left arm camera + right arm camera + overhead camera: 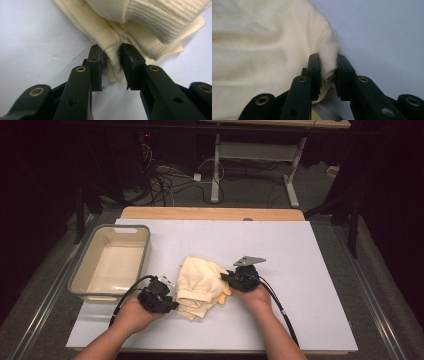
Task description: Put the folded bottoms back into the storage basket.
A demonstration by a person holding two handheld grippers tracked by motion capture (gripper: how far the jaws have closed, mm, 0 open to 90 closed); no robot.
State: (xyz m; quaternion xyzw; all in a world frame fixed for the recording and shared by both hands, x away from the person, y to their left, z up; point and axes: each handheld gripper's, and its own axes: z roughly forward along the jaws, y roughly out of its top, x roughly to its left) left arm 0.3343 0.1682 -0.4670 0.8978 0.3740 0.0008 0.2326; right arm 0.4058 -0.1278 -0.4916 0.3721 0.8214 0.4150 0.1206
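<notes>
High view alone shows bin (111, 262) beside garment (200, 285).

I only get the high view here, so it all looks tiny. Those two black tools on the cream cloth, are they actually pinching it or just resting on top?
Observer: The right gripper is pinching it. Its jaws are shut on a bunched fold at the edge of the cream garment.
Operator: And the other one?
Observer: The left gripper has a ribbed cuff of the garment between its jaws, with the pads pressing on it.
Operator: Ribbed? It looks plain from up here.
Observer: Close up, the cuff is a ribbed knit, while the part the right gripper holds is smooth fabric.
Operator: Is anything under the cloth?
Observer: Around it, the gripper views show just the white table sheet; what lies beneath I cannot tell.
</notes>
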